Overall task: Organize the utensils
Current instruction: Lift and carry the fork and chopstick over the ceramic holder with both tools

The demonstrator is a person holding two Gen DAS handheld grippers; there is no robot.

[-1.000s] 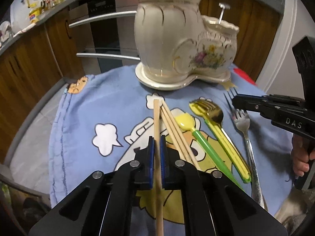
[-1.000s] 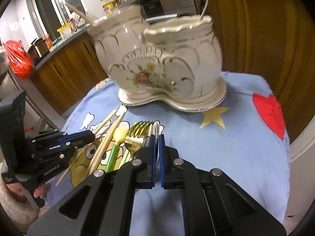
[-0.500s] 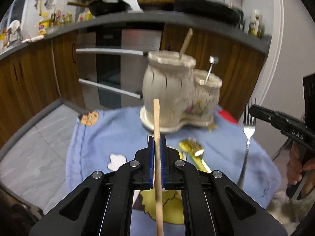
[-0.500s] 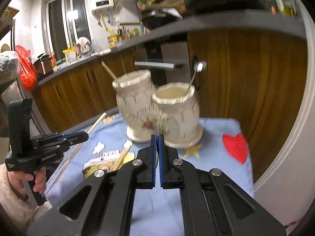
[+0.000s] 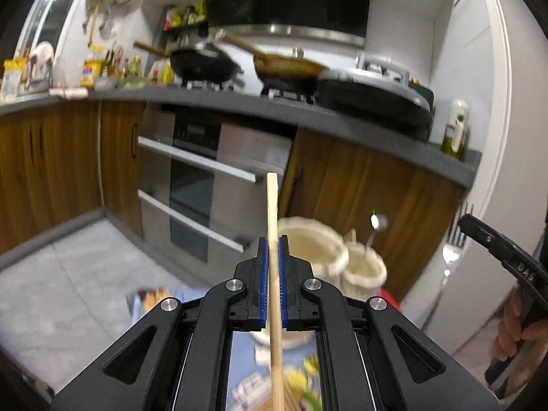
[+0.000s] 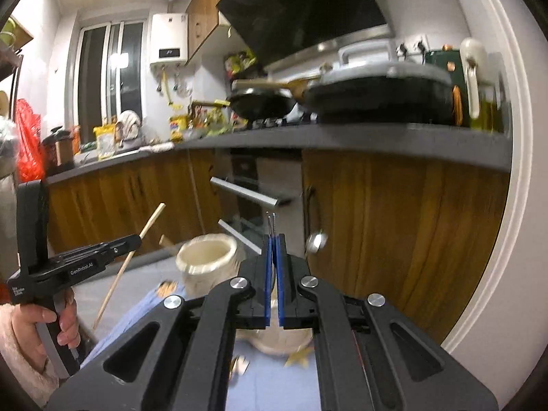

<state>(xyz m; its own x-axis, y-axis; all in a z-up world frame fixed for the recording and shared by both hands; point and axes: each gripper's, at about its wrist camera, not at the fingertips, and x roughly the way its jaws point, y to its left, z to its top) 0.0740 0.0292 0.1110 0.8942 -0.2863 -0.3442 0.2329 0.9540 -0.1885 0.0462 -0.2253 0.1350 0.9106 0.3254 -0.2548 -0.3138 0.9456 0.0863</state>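
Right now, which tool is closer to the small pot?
Right, probably. The right tool, gripping a fork, sits just in front of the small pot. The left tool, gripping a chopstick, is beside the big pot next to it.

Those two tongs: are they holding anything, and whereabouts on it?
Left tongs pinch a wooden chopstick partway along its length. Right tongs grip a silver fork just below its tines.

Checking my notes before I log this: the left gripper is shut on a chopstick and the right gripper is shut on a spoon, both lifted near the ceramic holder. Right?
One slip: the right gripper is shut on a fork, not a spoon; the right wrist view shows its tines above the pads. The left gripper is indeed shut on a chopstick, near the ceramic holder.
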